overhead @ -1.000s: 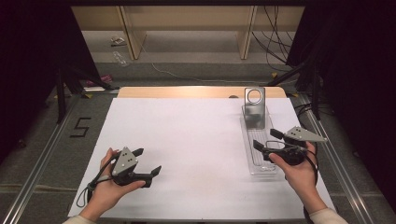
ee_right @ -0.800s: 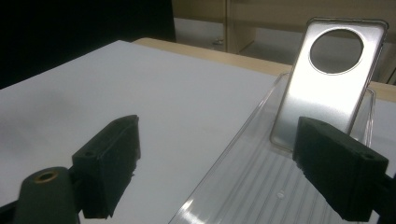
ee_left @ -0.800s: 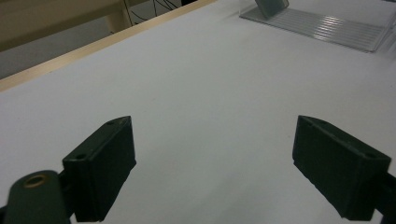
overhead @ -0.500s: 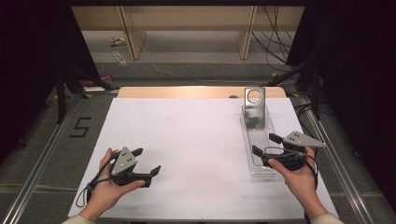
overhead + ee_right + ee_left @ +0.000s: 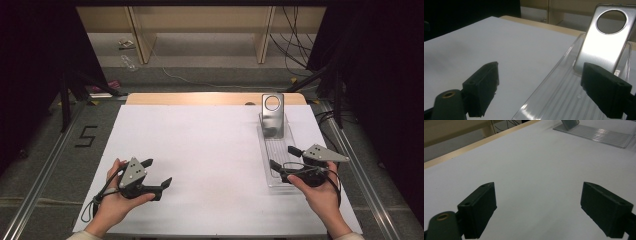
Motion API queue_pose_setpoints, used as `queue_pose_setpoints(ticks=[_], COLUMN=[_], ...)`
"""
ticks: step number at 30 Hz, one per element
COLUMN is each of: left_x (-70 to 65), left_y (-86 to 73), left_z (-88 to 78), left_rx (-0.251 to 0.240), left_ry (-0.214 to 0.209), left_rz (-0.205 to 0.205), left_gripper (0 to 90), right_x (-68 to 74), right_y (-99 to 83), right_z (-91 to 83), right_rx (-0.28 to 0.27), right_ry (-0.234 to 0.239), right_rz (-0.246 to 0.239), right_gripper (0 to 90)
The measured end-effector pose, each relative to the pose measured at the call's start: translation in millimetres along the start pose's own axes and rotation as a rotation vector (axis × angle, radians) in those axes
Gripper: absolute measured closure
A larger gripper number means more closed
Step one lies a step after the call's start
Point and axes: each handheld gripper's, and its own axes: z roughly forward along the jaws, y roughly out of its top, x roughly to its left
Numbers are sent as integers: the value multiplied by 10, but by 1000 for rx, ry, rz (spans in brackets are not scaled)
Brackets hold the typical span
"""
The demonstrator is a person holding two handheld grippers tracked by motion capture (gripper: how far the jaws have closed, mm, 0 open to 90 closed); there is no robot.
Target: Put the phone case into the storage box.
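A clear ribbed plastic tray (image 5: 274, 150) lies on the right side of the white table (image 5: 200, 145). A shiny metal plate with a round hole (image 5: 273, 112) stands upright at the tray's far end. My right gripper (image 5: 283, 156) is open and held low over the tray's near end, with nothing between its jaws. In the right gripper view the gripper (image 5: 541, 67) straddles the tray's left wall (image 5: 554, 75) and faces the metal plate (image 5: 604, 42). My left gripper (image 5: 157, 172) is open over bare table at the front left. The left gripper view shows its wide gap (image 5: 537, 187) and the tray (image 5: 599, 135) far off.
A wooden strip (image 5: 215, 98) runs along the table's far edge. Metal rails (image 5: 45, 170) border both sides, and a black "5" (image 5: 86, 136) is marked on the left. Cables (image 5: 295, 45) and shelf legs stand on the floor behind.
My right gripper has drawn slightly back toward the person along the tray and lowered a little. The left gripper has stayed put.
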Motion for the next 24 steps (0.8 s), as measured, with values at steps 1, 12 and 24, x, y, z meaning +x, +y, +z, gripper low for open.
queue_pose_setpoints(ticks=[1,12,24], left_x=[0,1,7], left_y=[0,-3,-9], left_z=[0,0,6], left_rx=[0,-1,2], left_ry=[0,0,0], left_rz=[0,-2,-8], left_gripper=[127,127,128], right_x=[1,10,22], right_y=[-3,-32,-44], right_z=[0,3,11], right_rx=[-1,5,2], right_ry=[0,4,7], right_rz=[-2,-5,-11], right_gripper=[163,163,163])
